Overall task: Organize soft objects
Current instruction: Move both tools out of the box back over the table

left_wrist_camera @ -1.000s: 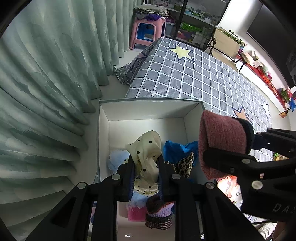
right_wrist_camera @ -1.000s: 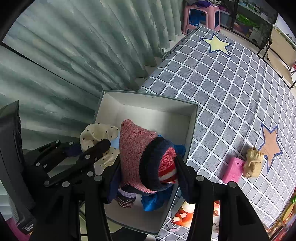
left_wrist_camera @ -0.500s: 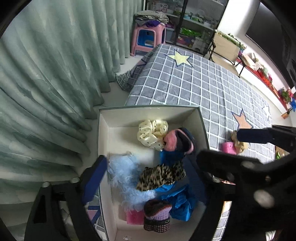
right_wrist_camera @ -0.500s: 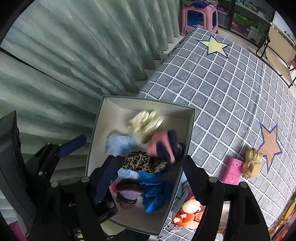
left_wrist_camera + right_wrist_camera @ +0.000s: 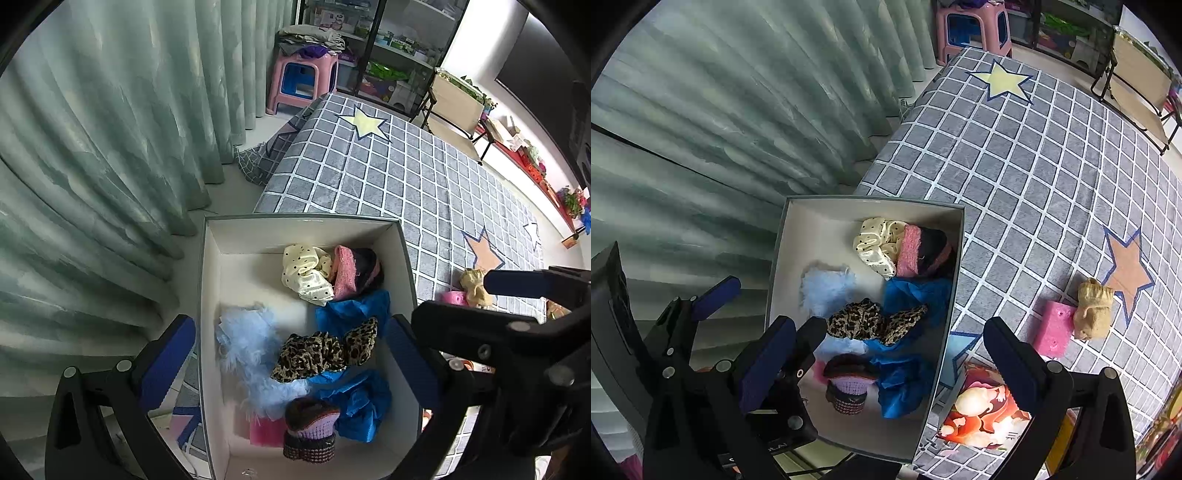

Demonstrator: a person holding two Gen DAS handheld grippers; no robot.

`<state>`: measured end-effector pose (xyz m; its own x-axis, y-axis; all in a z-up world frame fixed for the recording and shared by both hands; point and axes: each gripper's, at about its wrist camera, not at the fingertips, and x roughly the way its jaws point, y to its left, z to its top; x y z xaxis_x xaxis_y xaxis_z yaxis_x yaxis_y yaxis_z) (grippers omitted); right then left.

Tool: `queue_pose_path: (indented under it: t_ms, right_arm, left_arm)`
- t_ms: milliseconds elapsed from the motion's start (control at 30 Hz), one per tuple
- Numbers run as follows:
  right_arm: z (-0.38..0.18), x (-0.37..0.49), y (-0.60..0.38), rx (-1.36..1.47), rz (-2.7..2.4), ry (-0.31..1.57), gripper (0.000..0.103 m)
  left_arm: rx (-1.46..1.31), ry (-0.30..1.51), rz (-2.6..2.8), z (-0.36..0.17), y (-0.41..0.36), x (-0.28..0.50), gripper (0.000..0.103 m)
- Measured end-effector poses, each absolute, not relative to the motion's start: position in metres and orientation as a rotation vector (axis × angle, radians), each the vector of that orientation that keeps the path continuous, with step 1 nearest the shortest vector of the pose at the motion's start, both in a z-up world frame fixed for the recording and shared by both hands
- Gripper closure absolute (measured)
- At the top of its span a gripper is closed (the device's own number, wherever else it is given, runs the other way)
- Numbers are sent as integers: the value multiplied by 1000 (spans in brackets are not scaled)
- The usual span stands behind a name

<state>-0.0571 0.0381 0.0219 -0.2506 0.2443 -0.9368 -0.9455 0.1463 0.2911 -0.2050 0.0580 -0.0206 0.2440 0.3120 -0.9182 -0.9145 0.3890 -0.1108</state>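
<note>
Both grippers are held above an open white box (image 5: 210, 295) and point steeply down into it. The left gripper (image 5: 291, 354) is seen with its jaws spread very wide and opening, one blue pad outside the left wall of the box and the other near the right wall; nothing is held between them. The right gripper (image 5: 897, 354) is also seen with its jaws far apart and opening, and nothing is clamped or touched by them. The box stands at the edge of a grey checked carpet (image 5: 1034, 184) with star patterns, beside long pale green curtains (image 5: 92, 147). At the far end of the carpet a pink stool (image 5: 301, 83) with folded clothes on it is seen, and shelves behind it. Inside the box the soft objects are lying: a blue cloth (image 5: 354, 306), a light blue fluffy piece (image 5: 251, 350), a leopard-print scrunchie (image 5: 321, 354), a cream dotted scrunchie (image 5: 306, 277) touching a pink and dark knitted hat (image 5: 351, 273) near the far wall, and a small purple knitted item (image 5: 312, 432) near the front. On the carpet, well apart from the box, a pink sponge (image 5: 1052, 328) lies just beside a beige soft object (image 5: 1093, 310).
</note>
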Motion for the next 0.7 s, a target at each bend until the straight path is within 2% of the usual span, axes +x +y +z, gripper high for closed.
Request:
queue_pose_path:
  t_ms: [433,700]
  right_arm:
    - [30,-52,30,-732,1365,1343,1]
    - [47,-11,4,-647,1326,1414,1]
  left_arm:
    - [-756,975,932,-7,52,-198,0]
    - [-705,1008,783,9,36,-149,0]
